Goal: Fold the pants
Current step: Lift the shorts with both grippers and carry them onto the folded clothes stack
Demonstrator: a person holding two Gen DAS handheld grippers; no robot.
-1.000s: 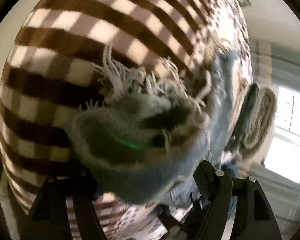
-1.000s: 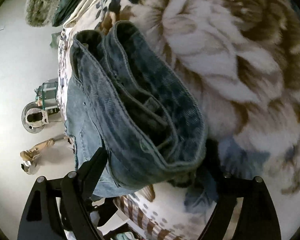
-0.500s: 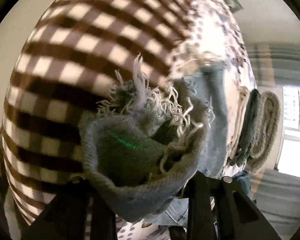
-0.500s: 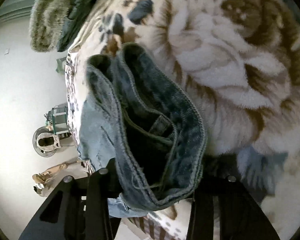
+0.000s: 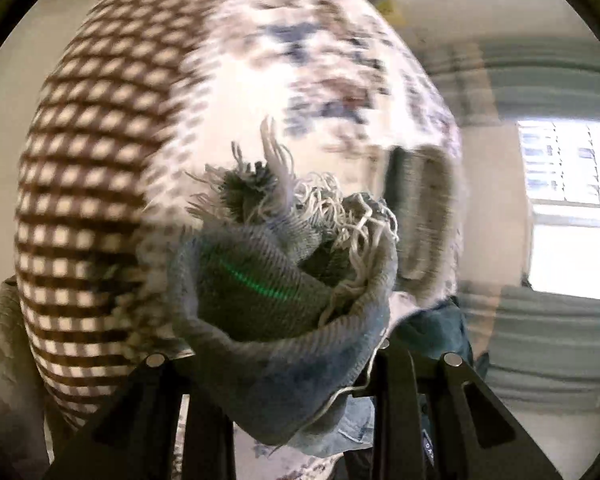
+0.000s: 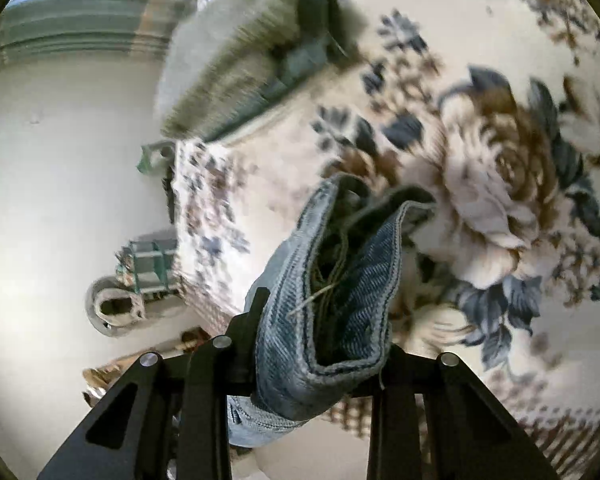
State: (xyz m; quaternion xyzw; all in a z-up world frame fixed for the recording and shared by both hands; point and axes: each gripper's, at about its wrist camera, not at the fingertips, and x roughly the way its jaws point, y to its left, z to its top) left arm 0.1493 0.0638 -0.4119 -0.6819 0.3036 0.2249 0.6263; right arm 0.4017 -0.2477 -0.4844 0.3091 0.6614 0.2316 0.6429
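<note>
The pants are blue jeans. In the left wrist view my left gripper (image 5: 300, 364) is shut on a frayed leg hem (image 5: 284, 276), bunched between the jaws, white threads sticking up. In the right wrist view my right gripper (image 6: 312, 364) is shut on the folded waistband (image 6: 340, 292), several denim layers pinched between the jaws. Both ends are lifted above the bed. The rest of the jeans hangs below and is mostly hidden.
The bed carries a cream floral blanket (image 6: 500, 184) with a brown checked part (image 5: 84, 184). Folded grey-green blankets (image 6: 236, 60) lie at its far end. A window (image 5: 568, 208) is to the right. Small clutter (image 6: 140, 280) sits on the pale floor beside the bed.
Both grippers have risen with the jeans; the bed looks farther away and more of the room shows. Both views are blurred by motion. The grips are unchanged.
</note>
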